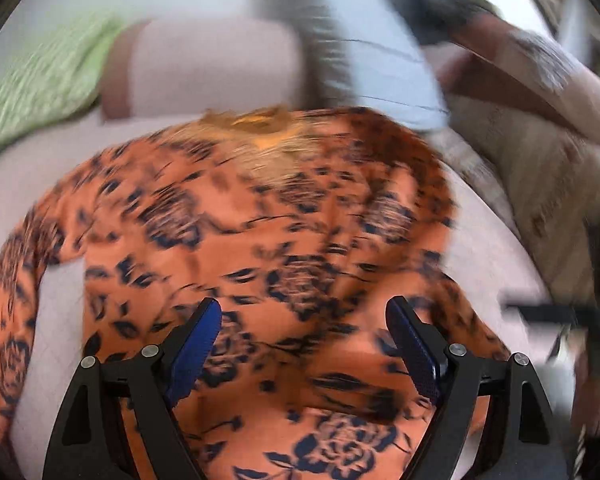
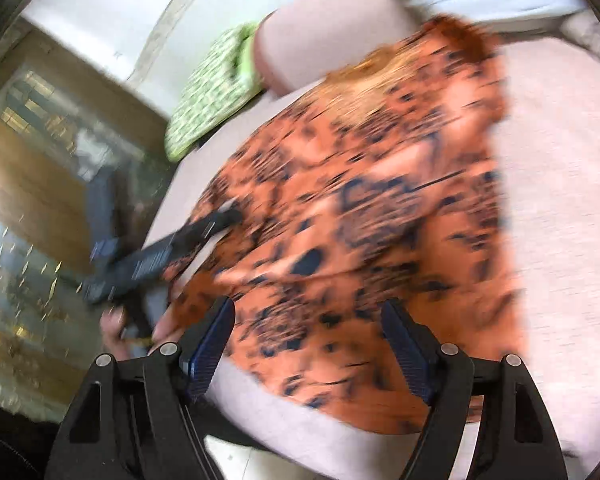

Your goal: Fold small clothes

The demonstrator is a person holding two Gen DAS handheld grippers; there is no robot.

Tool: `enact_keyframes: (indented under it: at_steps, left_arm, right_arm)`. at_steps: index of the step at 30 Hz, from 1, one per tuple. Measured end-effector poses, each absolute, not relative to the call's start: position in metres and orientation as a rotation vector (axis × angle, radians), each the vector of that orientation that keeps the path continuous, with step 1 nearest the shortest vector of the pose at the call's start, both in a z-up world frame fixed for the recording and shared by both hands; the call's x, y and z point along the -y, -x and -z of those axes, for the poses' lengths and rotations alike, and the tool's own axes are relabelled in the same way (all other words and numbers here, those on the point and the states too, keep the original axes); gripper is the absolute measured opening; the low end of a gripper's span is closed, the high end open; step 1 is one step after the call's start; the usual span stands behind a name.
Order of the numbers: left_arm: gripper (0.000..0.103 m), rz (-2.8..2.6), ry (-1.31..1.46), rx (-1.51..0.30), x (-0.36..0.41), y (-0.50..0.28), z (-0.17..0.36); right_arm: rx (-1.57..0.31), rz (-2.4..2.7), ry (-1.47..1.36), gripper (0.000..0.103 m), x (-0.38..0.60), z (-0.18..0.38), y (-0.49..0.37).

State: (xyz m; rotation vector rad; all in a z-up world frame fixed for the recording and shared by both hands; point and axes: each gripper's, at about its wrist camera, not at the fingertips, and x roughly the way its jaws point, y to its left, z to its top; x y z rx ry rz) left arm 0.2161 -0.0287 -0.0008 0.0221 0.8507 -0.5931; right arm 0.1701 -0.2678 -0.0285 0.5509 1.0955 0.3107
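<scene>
Both claws, left [image 1: 303,332] and right [image 2: 308,332], are spread apart and hold nothing. The orange flowered garment [image 1: 260,240] lies spread on the sofa [image 2: 560,200] just ahead of them; a green cushion [image 1: 40,88] sits beyond it, to the left.

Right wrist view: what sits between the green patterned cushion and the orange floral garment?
In the right wrist view, only bare pale sofa seat separates the green cushion from the orange garment; blur hides small details.

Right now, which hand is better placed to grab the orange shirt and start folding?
Probably left. The left gripper hangs open right over the orange shirt; the right gripper is open too, near its edge.
</scene>
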Motion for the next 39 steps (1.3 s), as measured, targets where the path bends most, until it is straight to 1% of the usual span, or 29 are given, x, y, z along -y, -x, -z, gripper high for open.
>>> enact_keyframes:
  at_steps: [5,8,9,10,11,12,14,15,16,18,21,24,25,27,29,30,31,32,33,34,35,36,37,39]
  left_arm:
    - [0.085,0.674,-0.210,-0.717,0.055,-0.170,-0.010]
    - [0.084,0.622,-0.326,-0.733,0.070,-0.161,0.006]
    - [0.077,0.598,-0.361,-0.768,0.076,-0.164,0.015]
    - [0.065,0.576,-0.382,-0.820,0.079,-0.171,0.028]
    - [0.035,0.565,-0.374,-0.855,0.079,-0.176,0.033]
    - [0.021,0.565,-0.334,-0.907,0.074,-0.183,0.037]
    - [0.018,0.589,-0.208,-0.941,0.061,-0.191,0.032]
    - [0.010,0.597,-0.162,-0.948,0.054,-0.193,0.027]
    - [0.008,0.614,-0.118,-0.957,0.046,-0.195,0.020]
    - [0.006,0.657,0.040,-0.984,0.017,-0.198,0.003]
    - [0.006,0.697,0.248,-1.038,-0.025,-0.205,-0.008]
    - [0.006,0.690,0.339,-1.137,-0.054,-0.218,0.009]
    - [0.006,0.646,0.340,-1.176,-0.060,-0.226,0.021]
    - [0.006,0.605,0.294,-1.262,-0.059,-0.242,0.044]
    - [0.007,0.585,0.230,-1.366,-0.056,-0.247,0.065]
    - [0.010,0.571,0.228,-1.395,-0.057,-0.249,0.071]
    - [0.011,0.573,0.253,-1.397,-0.061,-0.251,0.070]
    - [0.014,0.580,0.262,-1.389,-0.064,-0.251,0.067]
    - [0.029,0.589,0.267,-1.352,-0.068,-0.252,0.057]
    - [0.037,0.588,0.268,-1.312,-0.072,-0.252,0.049]
    - [0.061,0.583,0.271,-1.266,-0.076,-0.251,0.041]
    - [0.071,0.575,0.278,-1.228,-0.080,-0.250,0.035]
    - [0.071,0.572,0.282,-1.213,-0.081,-0.246,0.030]
    - [0.071,0.558,0.278,-1.225,-0.081,-0.245,0.033]
  right_arm:
    - [-1.000,-0.050,-0.628,0.078,0.339,0.024,-0.215]
    - [-0.990,0.028,-0.652,0.077,0.358,0.035,-0.255]
    - [-0.994,0.056,-0.664,0.074,0.365,0.040,-0.268]
    - [-1.002,0.074,-0.667,0.067,0.371,0.045,-0.277]
    - [-1.014,0.101,-0.642,0.062,0.377,0.051,-0.292]
    - [-1.023,0.119,-0.638,0.054,0.381,0.056,-0.300]
    - [-1.039,0.105,-0.660,0.029,0.385,0.070,-0.320]
    - [-1.041,0.090,-0.686,0.007,0.388,0.077,-0.329]
    - [-1.046,0.078,-0.705,0.005,0.389,0.077,-0.337]
    - [-1.014,0.045,-0.702,0.004,0.383,0.059,-0.343]
    - [-0.941,-0.028,-0.591,0.004,0.346,0.013,-0.364]
    - [-0.922,-0.117,-0.512,0.006,0.295,-0.010,-0.403]
    - [-0.934,-0.132,-0.489,0.009,0.279,-0.007,-0.418]
    - [-1.001,-0.166,-0.449,0.009,0.245,0.014,-0.447]
    - [-1.101,-0.178,-0.430,0.010,0.212,0.058,-0.470]
    - [-1.133,-0.183,-0.435,0.011,0.204,0.073,-0.473]
    - [-1.164,-0.192,-0.441,0.015,0.198,0.085,-0.474]
    - [-1.201,-0.188,-0.452,0.019,0.194,0.097,-0.473]
    - [-1.222,-0.177,-0.465,0.024,0.197,0.101,-0.467]
    - [-1.208,-0.177,-0.470,0.028,0.202,0.096,-0.457]
    - [-1.162,-0.181,-0.464,0.033,0.212,0.082,-0.443]
    - [-1.135,-0.176,-0.460,0.051,0.219,0.073,-0.433]
    - [-1.094,-0.155,-0.457,0.067,0.229,0.061,-0.419]
    - [-1.044,-0.121,-0.446,0.069,0.252,0.047,-0.391]
